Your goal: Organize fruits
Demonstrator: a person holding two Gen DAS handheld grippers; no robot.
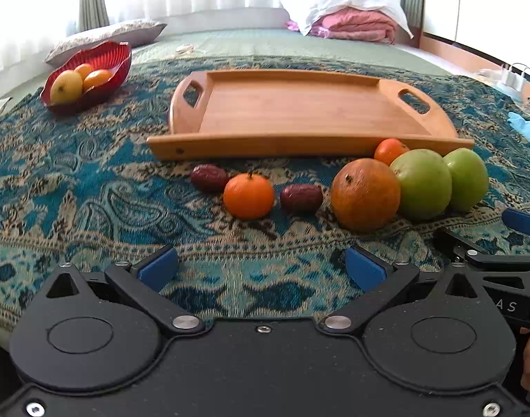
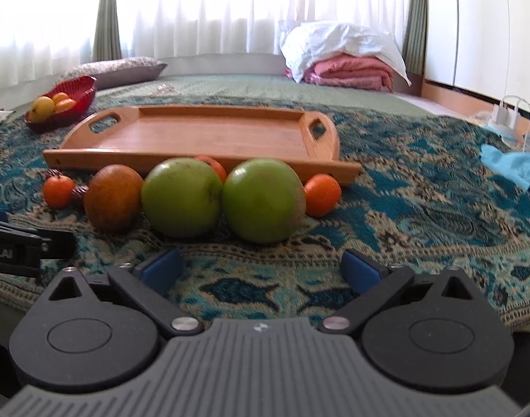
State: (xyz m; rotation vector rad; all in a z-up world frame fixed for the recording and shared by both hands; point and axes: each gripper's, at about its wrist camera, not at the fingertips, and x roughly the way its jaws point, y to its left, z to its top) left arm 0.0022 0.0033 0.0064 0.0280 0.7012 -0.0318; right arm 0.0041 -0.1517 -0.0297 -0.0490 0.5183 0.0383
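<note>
Two grippers are hanging released and empty above the patterned blanket: the left gripper is facing a small tangerine between two dates, and the right gripper is facing two green apples. Nothing is lying on the wooden tray just behind the row, so sorting is seemingly only beginning. Next, one gripper needs lowering around a fruit; neighbours are touching, crowding the fingers. A red bowl is sitting well apart.
</note>
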